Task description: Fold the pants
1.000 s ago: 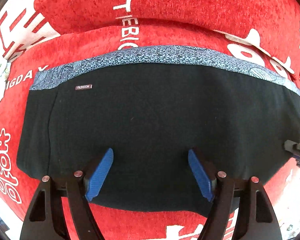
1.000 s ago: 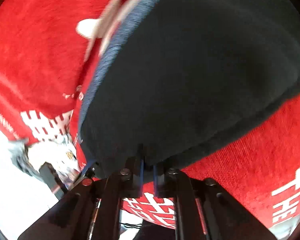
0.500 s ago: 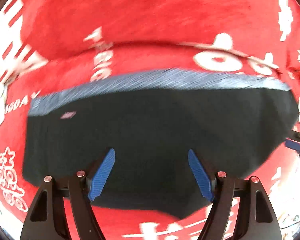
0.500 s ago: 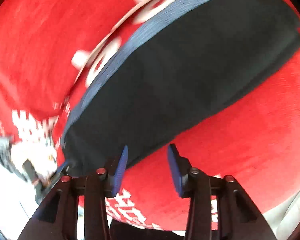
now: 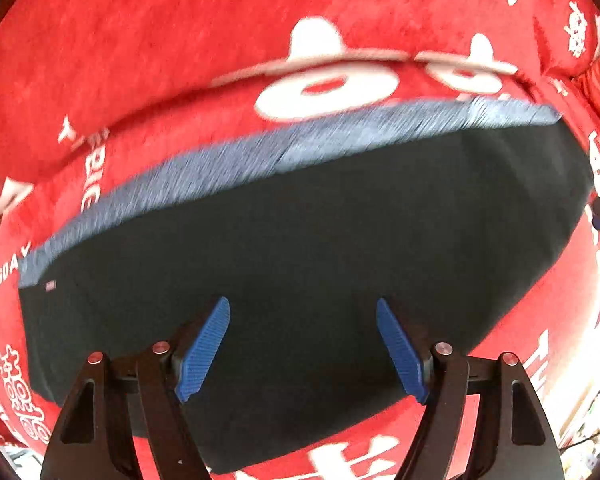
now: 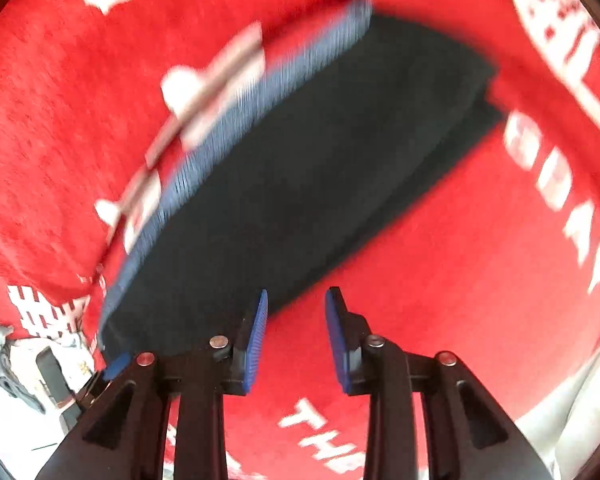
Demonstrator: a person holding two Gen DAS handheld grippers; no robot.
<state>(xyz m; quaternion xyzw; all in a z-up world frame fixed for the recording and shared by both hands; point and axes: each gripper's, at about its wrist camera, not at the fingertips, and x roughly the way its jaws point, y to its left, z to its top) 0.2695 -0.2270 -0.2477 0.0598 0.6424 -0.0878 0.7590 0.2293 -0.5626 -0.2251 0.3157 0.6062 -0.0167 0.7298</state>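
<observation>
**Folded black pants on a red printed blanket, both grippers open**

Red plush blanket (image 5: 148,60) with white printing covers the whole surface in both views. Readable fragments on it include "IGDAY" at the left edge of the left wrist view, and "THE" near the bottom and "DAY" down the right side of the right wrist view; the other white characters are too blurred to read.

Black pants (image 5: 320,248) lie folded flat on the blanket as one wide dark panel, with a blue-grey patterned waistband (image 5: 284,144) along the far edge. A small label (image 5: 51,286) sits near the panel's left corner in the left wrist view; its text is illegible. The right wrist view does not show this label, but shows the pants from their end, running away toward the upper right, and a cluttered pale area at lower left.

Left gripper (image 5: 303,350) is spread wide over the black fabric, blue pads holding nothing. Right gripper (image 6: 296,338) is parted less widely, empty, over red blanket just beside the pants' near edge.
</observation>
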